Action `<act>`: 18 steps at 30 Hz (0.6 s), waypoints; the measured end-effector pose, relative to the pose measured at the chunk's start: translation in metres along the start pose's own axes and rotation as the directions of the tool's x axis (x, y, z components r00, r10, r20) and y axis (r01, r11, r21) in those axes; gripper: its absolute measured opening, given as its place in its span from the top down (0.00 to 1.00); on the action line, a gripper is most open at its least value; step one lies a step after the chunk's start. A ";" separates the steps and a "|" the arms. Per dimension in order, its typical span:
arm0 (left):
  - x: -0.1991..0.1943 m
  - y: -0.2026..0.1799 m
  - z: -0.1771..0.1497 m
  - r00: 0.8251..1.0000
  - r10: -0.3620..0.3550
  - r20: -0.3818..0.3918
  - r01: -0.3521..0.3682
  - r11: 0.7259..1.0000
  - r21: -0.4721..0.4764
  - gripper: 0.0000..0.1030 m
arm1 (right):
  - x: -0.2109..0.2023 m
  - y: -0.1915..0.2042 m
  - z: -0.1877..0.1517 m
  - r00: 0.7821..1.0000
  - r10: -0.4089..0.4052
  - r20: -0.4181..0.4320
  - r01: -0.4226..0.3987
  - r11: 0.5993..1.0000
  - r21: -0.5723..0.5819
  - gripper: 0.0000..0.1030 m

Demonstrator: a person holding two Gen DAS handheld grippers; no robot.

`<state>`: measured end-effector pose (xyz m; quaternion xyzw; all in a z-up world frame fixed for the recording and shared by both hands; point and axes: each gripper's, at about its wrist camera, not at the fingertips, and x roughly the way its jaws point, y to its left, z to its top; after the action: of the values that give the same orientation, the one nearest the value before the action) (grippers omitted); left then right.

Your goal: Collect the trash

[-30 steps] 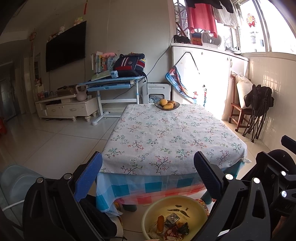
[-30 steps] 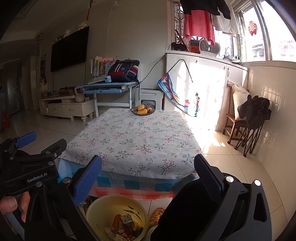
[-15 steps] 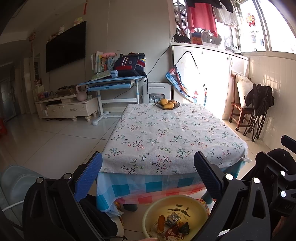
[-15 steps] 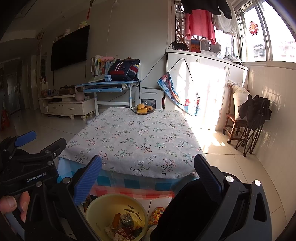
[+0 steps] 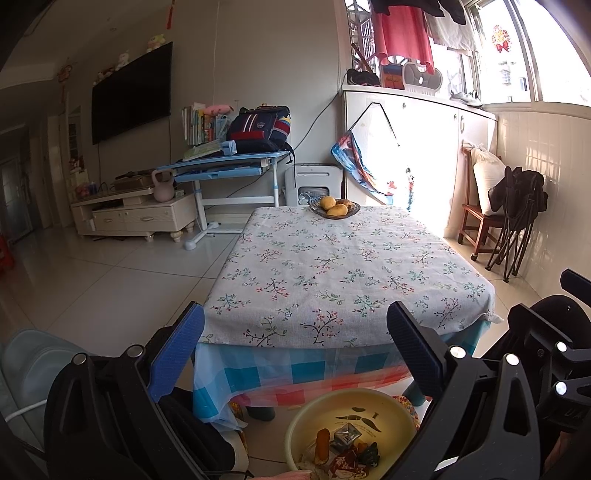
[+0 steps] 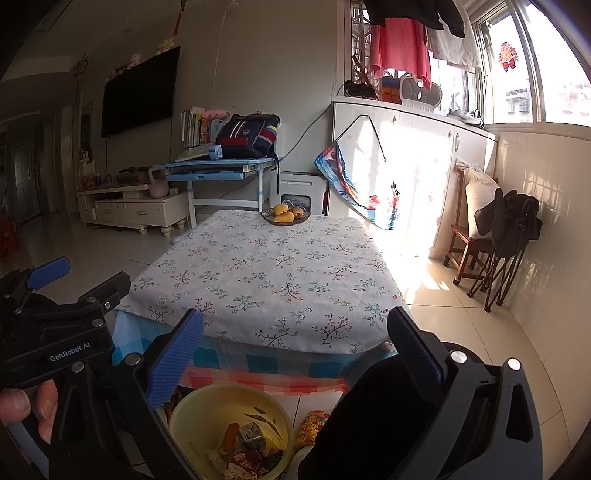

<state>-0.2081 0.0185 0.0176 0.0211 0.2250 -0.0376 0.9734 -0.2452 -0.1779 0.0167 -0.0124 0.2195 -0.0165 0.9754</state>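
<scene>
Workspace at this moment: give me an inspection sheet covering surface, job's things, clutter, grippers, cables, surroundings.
Surface: table under a floral cloth, bare except for a fruit bowl at its far edge.
Job's things: yellow basin on the floor in front of the table, holding wrappers and scraps.
Clutter: nothing seen on the tabletop besides the fruit.
Grippers: left gripper and right gripper both open, holding nothing.
Cables: one wire runs down the wall behind the desk.
Surroundings: TV, backpack, wooden chair, hanging laundry.

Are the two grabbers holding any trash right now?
No. The left gripper and right gripper are both open and empty; the trash lies in the yellow plastic basin below.
</scene>
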 end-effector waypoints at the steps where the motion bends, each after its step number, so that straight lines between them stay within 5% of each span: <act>1: 0.000 0.000 0.000 1.000 -0.001 0.000 0.001 1.000 0.000 0.07 | 0.000 0.000 0.000 1.000 0.000 0.000 0.000 1.000 -0.001 0.07; 18: 0.000 0.004 -0.002 1.000 0.001 -0.001 -0.001 1.000 0.002 0.07 | 0.002 0.001 0.001 1.000 -0.002 -0.008 0.001 1.000 -0.015 0.07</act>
<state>-0.2086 0.0229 0.0163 0.0222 0.2253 -0.0373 0.9733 -0.2434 -0.1774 0.0169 -0.0196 0.2235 -0.0156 0.9744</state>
